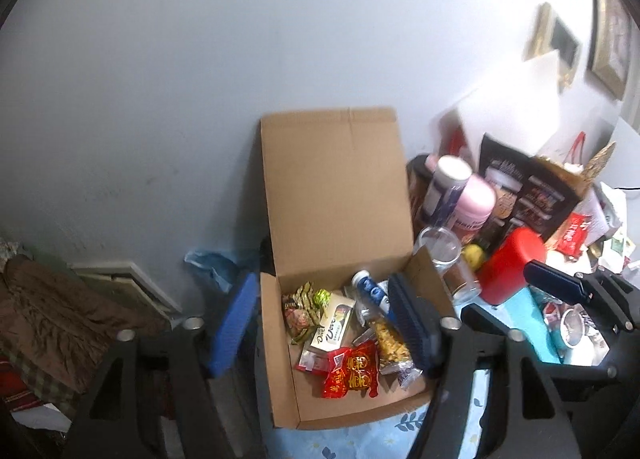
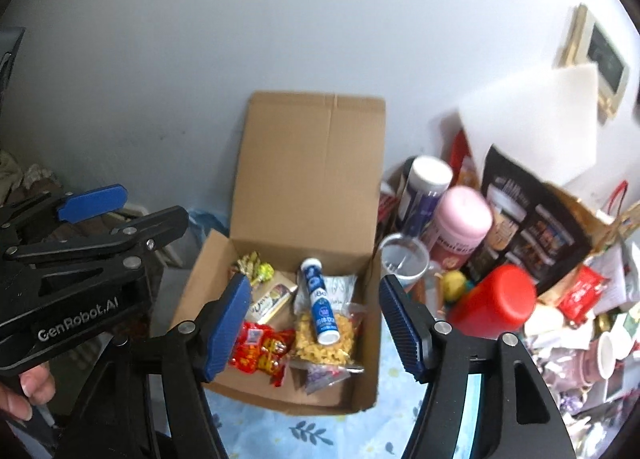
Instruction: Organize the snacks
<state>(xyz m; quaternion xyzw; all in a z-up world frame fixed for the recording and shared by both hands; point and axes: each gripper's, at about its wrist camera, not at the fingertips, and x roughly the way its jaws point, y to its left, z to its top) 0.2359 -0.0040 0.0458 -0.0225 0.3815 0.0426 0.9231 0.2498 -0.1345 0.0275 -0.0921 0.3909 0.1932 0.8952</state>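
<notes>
Snacks: packets and a blue-white tube lie inside the cardboard box, lid raised, at the counter's left edge.
Left claw: released, empty, above the box.
Right claw: released, empty.
Step in hand (judged): fetch the next snack from the right-hand clutter.
Technique: approach with jaws wide, clear the box wall.

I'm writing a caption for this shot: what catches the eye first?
An open cardboard box stands centre against the wall, holding a blue-and-white tube, red packets and a yellow snack bag. To its right, a red container lies amid clutter.
</notes>
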